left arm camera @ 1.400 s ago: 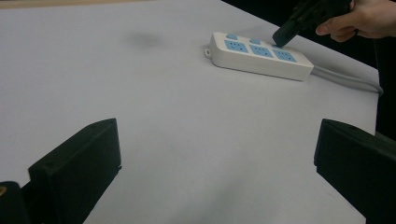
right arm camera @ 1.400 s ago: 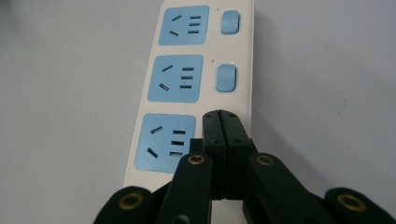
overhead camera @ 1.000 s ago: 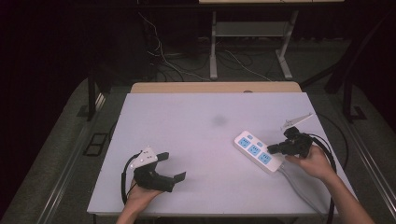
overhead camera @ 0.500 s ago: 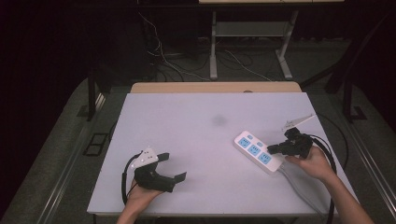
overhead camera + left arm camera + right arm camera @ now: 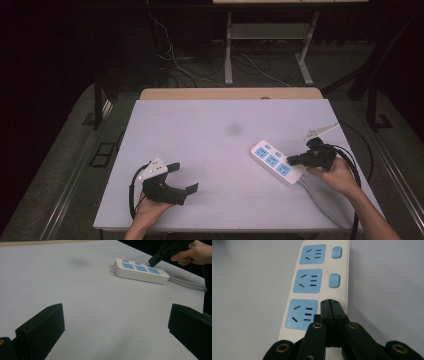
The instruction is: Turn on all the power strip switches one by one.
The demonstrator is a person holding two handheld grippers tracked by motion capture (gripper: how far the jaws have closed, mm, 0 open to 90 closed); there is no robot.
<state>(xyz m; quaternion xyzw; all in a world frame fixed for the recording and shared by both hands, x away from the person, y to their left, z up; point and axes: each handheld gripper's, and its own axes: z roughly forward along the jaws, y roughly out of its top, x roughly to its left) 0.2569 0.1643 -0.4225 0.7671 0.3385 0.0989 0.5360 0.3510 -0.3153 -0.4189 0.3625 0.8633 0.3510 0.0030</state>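
Observation:
A white power strip [image 5: 272, 162] with three blue sockets lies at the right of the white table [image 5: 200, 125]. My right gripper [image 5: 291, 161] is shut with nothing between its jaws. In the right gripper view its tips [image 5: 330, 301] rest over the strip [image 5: 309, 280], beside the nearest socket, below two blue switches [image 5: 334, 280]. Whatever lies under the tips is hidden. My left gripper [image 5: 183, 177] stands open at the table's front left, far from the strip [image 5: 140, 271], with only bare tabletop between its jaws [image 5: 116, 312].
The strip's grey cable [image 5: 320, 192] runs off toward the table's front right edge, under the right hand. A faint dark smudge [image 5: 234, 129] marks the middle of the table. Cables and metal frame legs [image 5: 229, 50] stand on the floor beyond the far edge.

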